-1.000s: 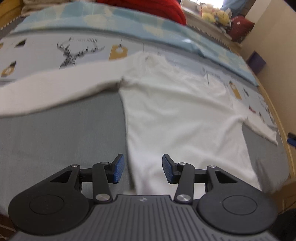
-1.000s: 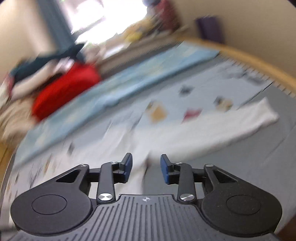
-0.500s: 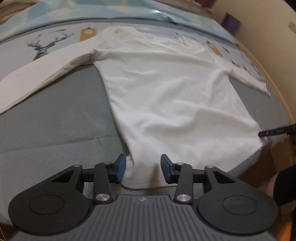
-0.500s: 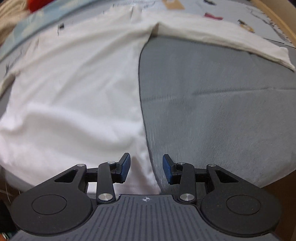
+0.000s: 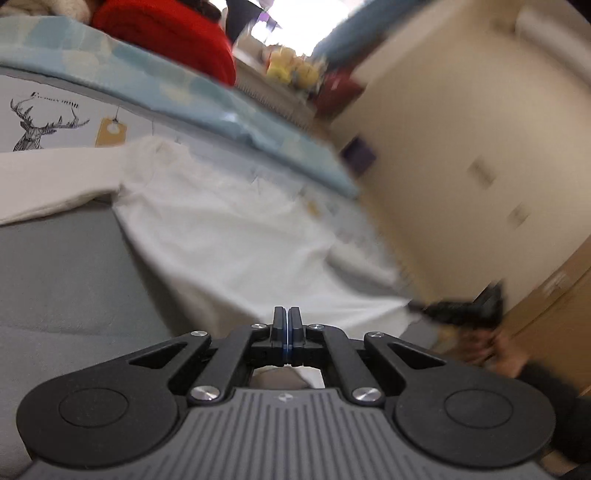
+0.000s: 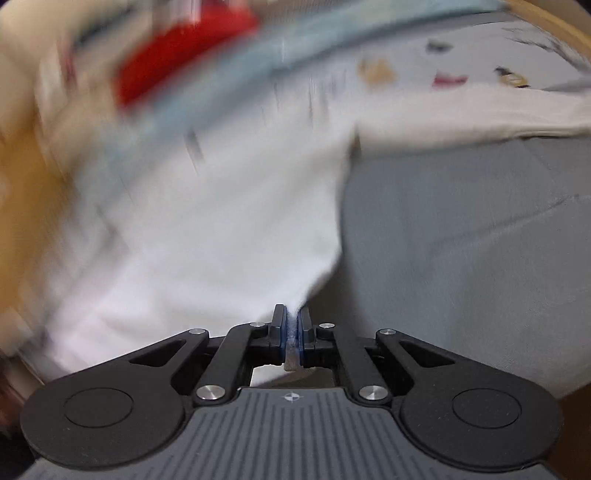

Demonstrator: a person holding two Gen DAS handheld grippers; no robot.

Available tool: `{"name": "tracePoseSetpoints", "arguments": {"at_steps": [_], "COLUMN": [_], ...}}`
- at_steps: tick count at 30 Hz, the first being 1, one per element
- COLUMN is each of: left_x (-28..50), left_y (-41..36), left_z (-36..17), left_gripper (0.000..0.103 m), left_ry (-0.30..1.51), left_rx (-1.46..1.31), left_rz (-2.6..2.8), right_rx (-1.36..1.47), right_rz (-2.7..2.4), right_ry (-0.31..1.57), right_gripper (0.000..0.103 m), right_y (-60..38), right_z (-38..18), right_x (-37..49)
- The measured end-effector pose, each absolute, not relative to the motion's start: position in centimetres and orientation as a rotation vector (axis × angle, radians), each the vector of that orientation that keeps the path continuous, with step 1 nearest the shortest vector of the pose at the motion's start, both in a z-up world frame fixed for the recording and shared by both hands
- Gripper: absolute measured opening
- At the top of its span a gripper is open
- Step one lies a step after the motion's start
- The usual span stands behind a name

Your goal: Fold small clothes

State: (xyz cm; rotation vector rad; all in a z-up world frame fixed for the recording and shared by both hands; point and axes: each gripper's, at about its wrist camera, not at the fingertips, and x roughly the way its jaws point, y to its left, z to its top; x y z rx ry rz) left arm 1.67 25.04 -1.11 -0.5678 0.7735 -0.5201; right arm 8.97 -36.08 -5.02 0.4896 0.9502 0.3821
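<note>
A white long-sleeved shirt (image 5: 236,251) lies spread on a grey bed cover (image 5: 55,280), collar at the far end. My left gripper (image 5: 287,325) is shut at the shirt's near hem on its left side; the cloth rises to the pads and shows below them. In the right wrist view the shirt (image 6: 207,236) bunches up into my right gripper (image 6: 291,328), which is shut with white fabric pinched between its blue pads. The hem runs taut across to that right gripper (image 5: 454,314), seen blurred in the left wrist view. One sleeve (image 6: 472,118) stretches out to the right.
A light blue blanket (image 5: 155,85) and a red cushion (image 5: 173,33) lie at the bed's far side, on a printed sheet (image 5: 48,118). A beige wall (image 5: 461,155) and a wooden bed edge (image 6: 554,22) stand close on the right. A hand (image 5: 484,347) holds the right gripper.
Both grippers went from open over the shirt's near hem to shut on it. Both views tilted upward and blurred, and the hem now rises off the cover.
</note>
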Motion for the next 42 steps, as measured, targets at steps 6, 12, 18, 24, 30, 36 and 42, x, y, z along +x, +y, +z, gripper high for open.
{"name": "tracePoseSetpoints", "arguments": {"at_steps": [6,12,18,24,30,36,42], "left_x": [5.1,7.0,7.7,6.5,4.4,4.0,6.9], "left_y": [23.1,19.7,15.6,13.5,19.0,26.3,24.7], "left_z": [-7.2,-8.6,-10.2,-11.5,-6.6,-4.8,-10.8], "left_gripper": [0.001,0.031,0.038,0.031,0.001,0.001,0.001], "left_ry": [1.117,1.161,1.203,1.221,1.051,0.858,1.193], "left_rx": [-0.392,-0.3,-0.139,0.026,-0.227,-0.6,-0.404], "left_rz": [-0.285,-0.329,-0.375,-0.407,-0.53,-0.517,-0.257], "right_rx": [0.504,0.319,0.168,0.09,0.16,0.807,0.492], "right_rz": [0.148,0.107,0.143,0.158,0.249,0.45,0.172], "right_ry": [1.119,1.173,1.232,1.259,1.235,0.918,1.226], "right_gripper": [0.007,0.017,0.029,0.029,0.007,0.007,0.008], "right_y": [-38.8,-36.0,-33.9,-33.1,-33.5,-40.4,-37.8], "right_z": [-8.6,-10.0,-11.5,-12.0,-10.3,-5.3,-9.7], "right_x": [10.6,11.3,11.4,10.7,10.2,9.1,10.9]}}
